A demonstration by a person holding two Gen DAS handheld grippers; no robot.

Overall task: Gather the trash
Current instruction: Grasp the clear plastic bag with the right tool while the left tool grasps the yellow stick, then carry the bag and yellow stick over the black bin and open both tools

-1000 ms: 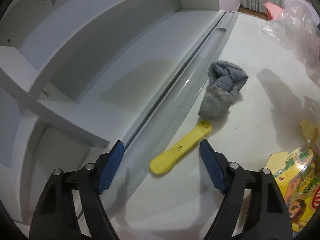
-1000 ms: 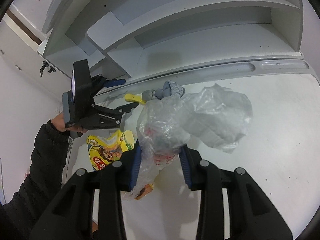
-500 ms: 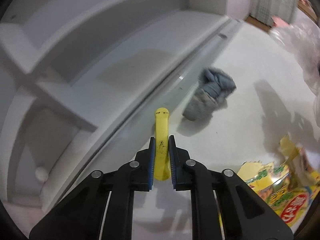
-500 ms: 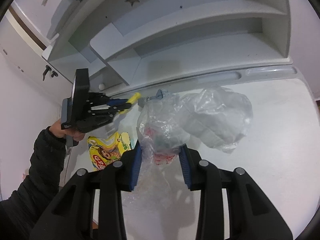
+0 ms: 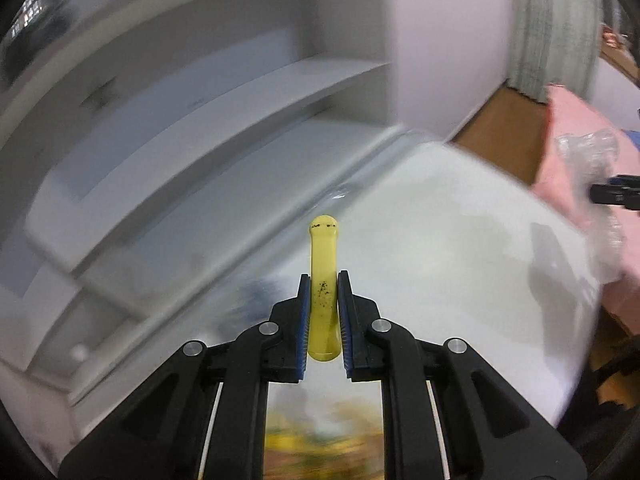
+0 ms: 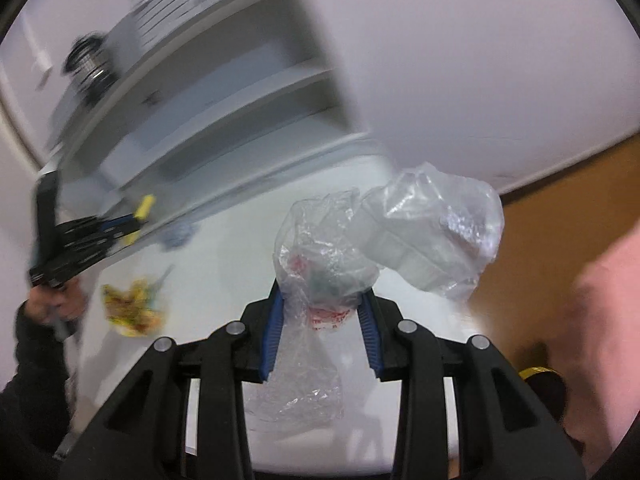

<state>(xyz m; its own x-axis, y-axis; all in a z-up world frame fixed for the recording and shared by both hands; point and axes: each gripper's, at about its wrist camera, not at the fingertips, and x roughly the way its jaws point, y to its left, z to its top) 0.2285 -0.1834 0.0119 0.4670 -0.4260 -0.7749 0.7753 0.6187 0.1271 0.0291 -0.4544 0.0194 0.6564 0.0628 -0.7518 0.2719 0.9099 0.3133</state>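
Left tongs (image 5: 323, 300): closed on a flat yellow plastic stick with dark specks (image 5: 322, 268), which points forward and is lifted clear of the white table (image 5: 460, 248).
Right tongs (image 6: 320, 320): clamped on the gathered neck of a crumpled clear plastic bag (image 6: 400, 236), held up above the table; a clear container seems to sit inside it, though the folds blur it.
Trash in hand: two pieces, one per tool, both off the table.
Trash left: a torn yellow printed snack wrapper (image 6: 134, 308) lies on the table, and a small bluish-grey fabric bundle (image 6: 178, 236) sits near the white shelf unit (image 6: 224, 120); whether the bundle counts as trash cannot be told.
Bin: none identifiable; both views are motion-blurred.
Progress: roughly midway by my reading, with pick-ups made, nothing visibly dropped off, and at least the wrapper to fetch.
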